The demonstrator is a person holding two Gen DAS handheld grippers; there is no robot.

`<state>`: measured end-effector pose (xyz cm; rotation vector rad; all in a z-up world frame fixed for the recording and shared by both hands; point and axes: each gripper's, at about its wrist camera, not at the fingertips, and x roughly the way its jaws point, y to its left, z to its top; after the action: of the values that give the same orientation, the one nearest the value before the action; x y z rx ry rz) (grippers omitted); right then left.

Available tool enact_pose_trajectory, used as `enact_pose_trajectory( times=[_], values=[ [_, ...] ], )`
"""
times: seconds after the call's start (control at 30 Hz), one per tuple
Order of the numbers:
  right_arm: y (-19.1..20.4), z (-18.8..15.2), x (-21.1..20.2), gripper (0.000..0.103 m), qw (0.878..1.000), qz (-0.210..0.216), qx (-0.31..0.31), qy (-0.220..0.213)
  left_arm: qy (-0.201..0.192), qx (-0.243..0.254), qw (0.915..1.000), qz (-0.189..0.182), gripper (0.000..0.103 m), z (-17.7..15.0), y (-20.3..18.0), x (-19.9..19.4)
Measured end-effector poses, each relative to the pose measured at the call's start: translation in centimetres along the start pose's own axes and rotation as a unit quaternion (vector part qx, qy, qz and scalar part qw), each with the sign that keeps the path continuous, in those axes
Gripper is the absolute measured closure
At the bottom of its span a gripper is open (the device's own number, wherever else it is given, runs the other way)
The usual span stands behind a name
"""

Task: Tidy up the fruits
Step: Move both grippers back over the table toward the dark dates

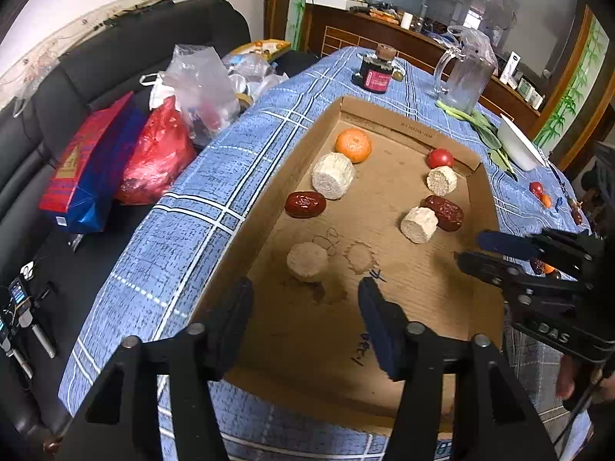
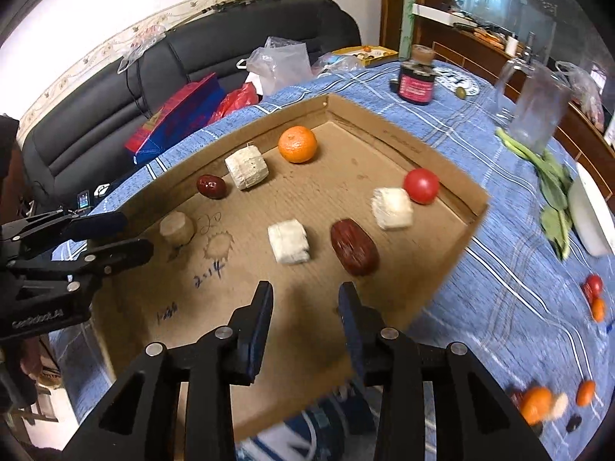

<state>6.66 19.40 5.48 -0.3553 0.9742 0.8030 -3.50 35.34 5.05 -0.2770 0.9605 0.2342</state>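
Lying in a shallow cardboard tray (image 1: 292,146) on the blue checked worktop (image 1: 215,176) are eight pieces. Counted from the left wrist view: one orange mandarin (image 1: 353,145) near the far left corner, one red tomato (image 1: 440,158) near the far right corner, two dark red dates, and four pale cylinder pieces. One date (image 1: 305,204) lies on the left side of the tray, the other date (image 1: 444,213) on the right, touching a pale piece (image 1: 419,224). A second pale piece (image 1: 333,175) sits just beside the mandarin, a third (image 1: 442,180) just beside the tomato, and the fourth (image 1: 307,261) lies alone, nearest the left hand-held gripper (image 1: 305,294).

That left hand-held gripper hovers over the near part of the tray with its jaws moderately apart and nothing between them. The right hand-held gripper (image 2: 305,296) also hovers over the near tray floor, its jaws parted more narrowly, likewise empty; the date on the right lies just ahead of its tips.

Outside the tray, on the worktop to the right, more small fruits lie scattered: in the right wrist view a red and an orange one (image 2: 595,296) together, and a blurred cluster (image 2: 546,403) nearer the edge. Also on the worktop stand one dark jar (image 1: 378,71), one clear pitcher (image 1: 467,73), one white dish (image 1: 517,146) and some green leaves (image 1: 486,130).
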Motion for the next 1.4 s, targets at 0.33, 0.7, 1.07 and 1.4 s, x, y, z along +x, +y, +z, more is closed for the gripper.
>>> enact_pose_trajectory(
  times=[0.33, 0.7, 1.07, 1.4],
  values=[
    [-3.8, -6.0, -5.7, 0.047, 0.998, -0.014, 0.059, -0.021, -0.039, 0.031, 0.9988, 0.007, 0.028, -0.8, -5.3, -3.1],
    [-15.1, -16.3, -11.7, 0.048, 0.98, -0.084, 0.179, -0.023, -0.015, 0.133, 0.9899, -0.046, 0.022, -1.8, -19.0, -1.8],
    [-25.8, -20.5, -13.7, 0.048, 0.963, -0.131, 0.235, -0.029, 0.032, 0.191, 0.9792, -0.059, 0.022, -4.8, -28.0, 0.9],
    [-27.4, -18.3, -9.6, 0.048, 0.976, -0.115, 0.184, -0.023, 0.051, 0.182, 0.981, -0.042, 0.022, -4.8, -29.6, 2.5]
  ],
)
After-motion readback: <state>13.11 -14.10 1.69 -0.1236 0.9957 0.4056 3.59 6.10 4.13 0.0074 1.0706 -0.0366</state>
